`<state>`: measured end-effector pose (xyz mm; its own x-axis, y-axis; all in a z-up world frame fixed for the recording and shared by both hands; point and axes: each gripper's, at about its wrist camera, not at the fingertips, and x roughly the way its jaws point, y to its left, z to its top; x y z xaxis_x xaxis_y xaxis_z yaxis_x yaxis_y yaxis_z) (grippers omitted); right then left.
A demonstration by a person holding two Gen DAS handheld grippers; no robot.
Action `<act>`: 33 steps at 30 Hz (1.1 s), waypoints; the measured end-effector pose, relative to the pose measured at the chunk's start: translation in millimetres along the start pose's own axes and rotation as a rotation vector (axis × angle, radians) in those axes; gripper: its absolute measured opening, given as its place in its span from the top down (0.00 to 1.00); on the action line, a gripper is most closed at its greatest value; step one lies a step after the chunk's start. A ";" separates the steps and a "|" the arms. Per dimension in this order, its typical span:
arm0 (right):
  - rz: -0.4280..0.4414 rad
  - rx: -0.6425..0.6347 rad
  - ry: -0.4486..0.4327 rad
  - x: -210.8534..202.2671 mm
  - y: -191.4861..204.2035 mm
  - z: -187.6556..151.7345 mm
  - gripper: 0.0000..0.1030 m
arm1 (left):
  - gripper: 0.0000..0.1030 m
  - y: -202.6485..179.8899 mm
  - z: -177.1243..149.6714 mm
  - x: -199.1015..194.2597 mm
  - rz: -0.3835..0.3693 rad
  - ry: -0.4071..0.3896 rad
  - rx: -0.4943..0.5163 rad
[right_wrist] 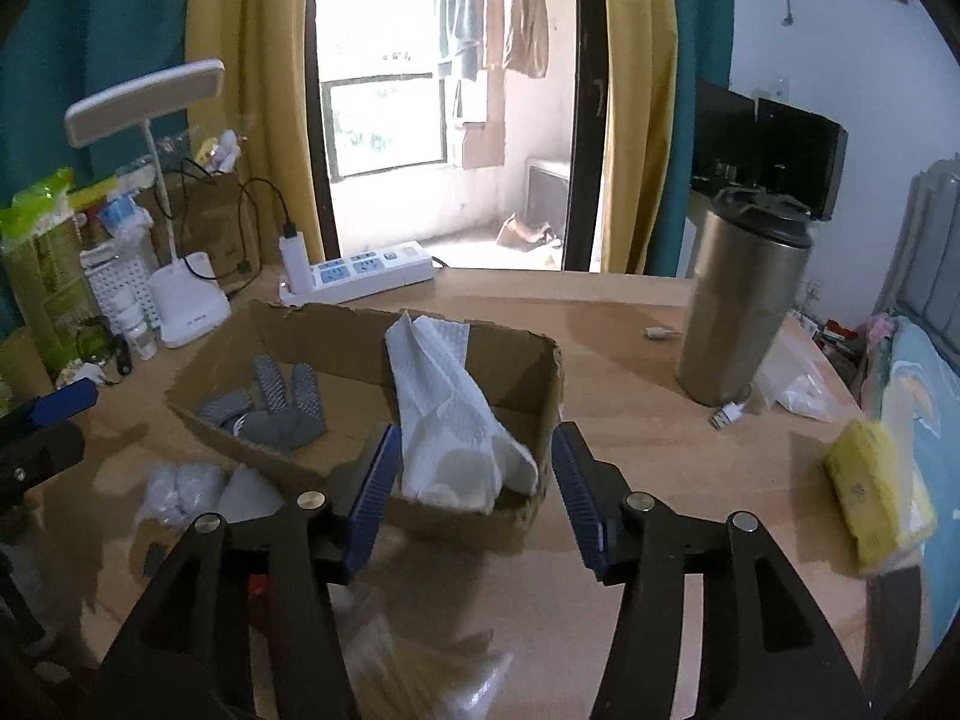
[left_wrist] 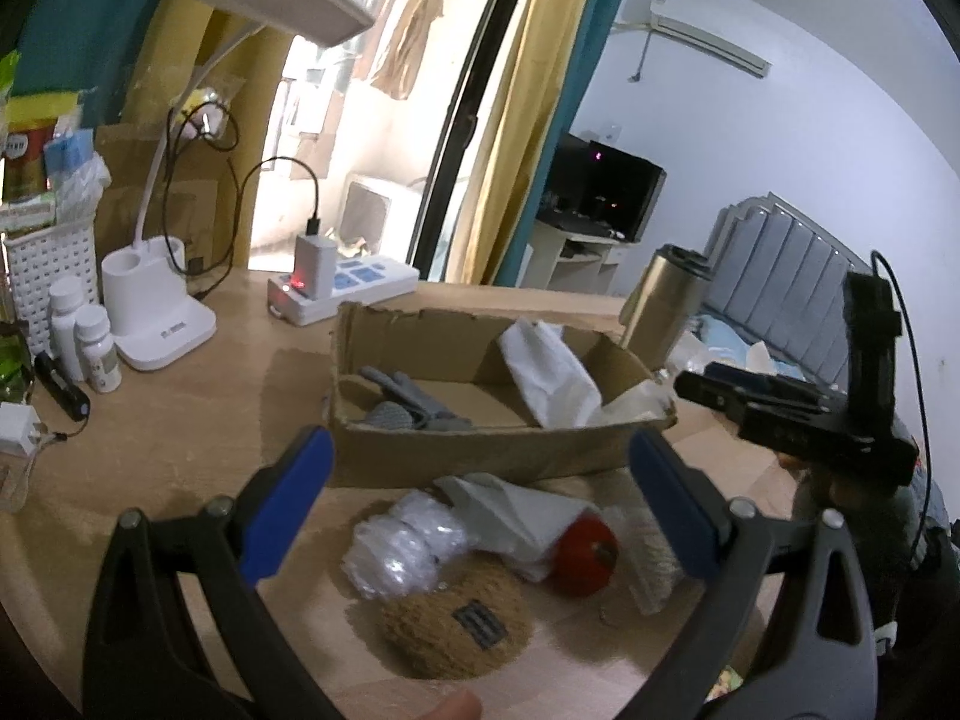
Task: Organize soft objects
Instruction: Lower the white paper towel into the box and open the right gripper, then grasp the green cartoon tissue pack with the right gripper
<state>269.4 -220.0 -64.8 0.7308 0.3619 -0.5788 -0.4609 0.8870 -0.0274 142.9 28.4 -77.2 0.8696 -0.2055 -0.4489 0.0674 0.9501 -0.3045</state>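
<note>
A low cardboard box [left_wrist: 480,450] [right_wrist: 300,456] stands mid-table. It holds a grey glove [left_wrist: 414,405] [right_wrist: 276,408] and a white paper towel [left_wrist: 552,375] [right_wrist: 450,414] draped over its near wall. My left gripper [left_wrist: 480,504] is open above a pile in front of the box: a clear plastic wad [left_wrist: 402,546], a grey-white cloth [left_wrist: 516,510], a red soft ball [left_wrist: 585,549], a brown fuzzy round toy [left_wrist: 456,618] and a pale brush-like piece [left_wrist: 651,564]. My right gripper [right_wrist: 471,498] is open and empty at the box's near right corner; it also shows in the left wrist view [left_wrist: 780,414].
A white desk lamp [left_wrist: 162,312], pill bottles [left_wrist: 90,342], a white basket [left_wrist: 48,270] and a power strip [left_wrist: 348,291] stand at the back left. A steel tumbler [right_wrist: 744,306] stands at the right. A yellow sponge [right_wrist: 876,492] lies near the right edge.
</note>
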 end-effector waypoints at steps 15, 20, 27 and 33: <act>0.017 0.027 -0.026 -60.8 2.0 -42.4 0.37 | 0.03 -44.7 -22.8 -30.1 -0.022 0.010 0.054; 0.021 0.032 -0.015 -72.4 2.8 -60.1 0.37 | 0.03 -57.6 -36.5 -34.7 -0.034 0.029 0.068; 0.038 0.026 0.009 -87.5 13.5 -87.4 0.37 | 0.03 -63.3 -57.9 -44.2 -0.031 0.065 0.072; 0.064 0.024 0.034 -92.1 30.9 -104.6 0.37 | 0.03 -55.2 -71.8 -59.0 -0.008 0.080 0.068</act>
<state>135.2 -255.9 -97.6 0.6826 0.4082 -0.6062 -0.4936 0.8692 0.0294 52.7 -28.7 -94.2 0.8273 -0.2283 -0.5132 0.1095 0.9617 -0.2514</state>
